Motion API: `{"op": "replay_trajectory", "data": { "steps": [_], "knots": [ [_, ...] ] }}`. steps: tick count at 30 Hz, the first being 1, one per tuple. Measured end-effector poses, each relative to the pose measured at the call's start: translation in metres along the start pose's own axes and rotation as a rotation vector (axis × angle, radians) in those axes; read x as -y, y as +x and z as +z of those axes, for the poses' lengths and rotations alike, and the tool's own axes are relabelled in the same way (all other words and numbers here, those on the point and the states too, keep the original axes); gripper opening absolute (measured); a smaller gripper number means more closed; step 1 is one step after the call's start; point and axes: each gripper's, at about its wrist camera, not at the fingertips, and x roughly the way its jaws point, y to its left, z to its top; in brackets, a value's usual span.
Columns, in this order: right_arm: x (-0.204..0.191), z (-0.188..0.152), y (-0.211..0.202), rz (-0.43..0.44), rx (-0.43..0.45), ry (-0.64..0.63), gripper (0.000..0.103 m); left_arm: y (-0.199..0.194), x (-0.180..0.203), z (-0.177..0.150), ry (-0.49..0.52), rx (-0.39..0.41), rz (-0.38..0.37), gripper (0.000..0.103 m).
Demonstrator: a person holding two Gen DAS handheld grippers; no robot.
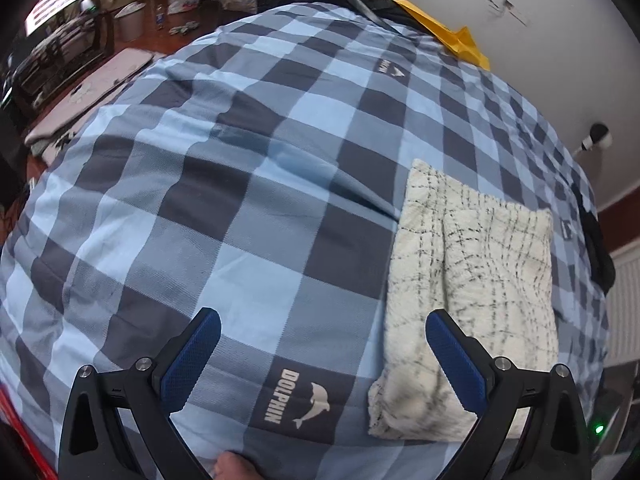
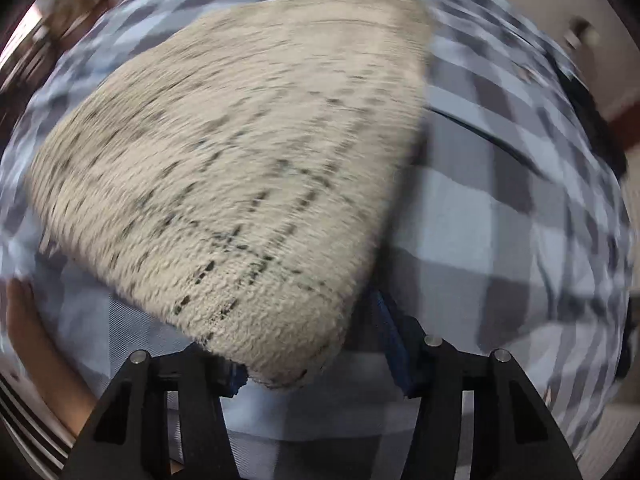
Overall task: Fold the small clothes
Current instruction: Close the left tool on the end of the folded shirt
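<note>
While the left tool [image 1: 324, 354] gapes empty, the right tool [image 2: 316, 356] spreads wide around the folded garment [image 2: 240, 168].

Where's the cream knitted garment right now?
In the left wrist view the cream knitted garment lies folded on the blue checked bedcover, right of the DOLPHIN logo. In the blurred right wrist view it fills the centre.

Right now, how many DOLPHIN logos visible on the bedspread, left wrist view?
3. One DOLPHIN logo between the left gripper's fingers; one far, near the yellow envelope; a partial one right of the folded cream garment. More may be hidden.
</note>
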Motion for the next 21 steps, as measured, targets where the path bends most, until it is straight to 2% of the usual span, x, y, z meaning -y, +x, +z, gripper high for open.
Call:
{"op": "replay_trajectory", "data": {
  "steps": [4,5,8,11,13,15,18,20,21],
  "knots": [
    [0.021,-0.009,-0.008,0.087,-0.043,0.041,0.052,0.001,0.034,-0.007,0.154,0.005,-0.016,0.103],
    [0.023,-0.010,-0.011,0.106,-0.046,0.043,0.054,0.002,0.047,-0.009,0.207,0.005,-0.049,0.103],
    [0.031,-0.017,-0.031,0.217,0.004,0.046,0.055,0.017,0.074,-0.005,0.277,-0.034,-0.149,0.103],
    [0.045,-0.019,-0.055,0.347,0.110,0.095,0.055,0.044,0.094,0.006,0.298,-0.096,-0.218,0.103],
    [0.059,-0.019,-0.064,0.387,0.182,0.180,0.061,0.065,0.105,0.014,0.301,-0.149,-0.237,0.103],
    [0.073,-0.017,-0.066,0.382,0.227,0.268,0.063,0.083,0.113,0.018,0.294,-0.185,-0.239,0.103],
    [0.086,-0.013,-0.057,0.358,0.238,0.364,0.063,0.103,0.115,0.025,0.237,-0.210,-0.263,0.102],
    [0.095,-0.011,-0.047,0.381,0.233,0.413,0.063,0.111,0.114,0.027,0.189,-0.230,-0.310,0.091],
    [0.101,-0.007,-0.042,0.400,0.232,0.437,0.063,0.112,0.116,0.027,0.184,-0.243,-0.331,0.072]
  ]
}}
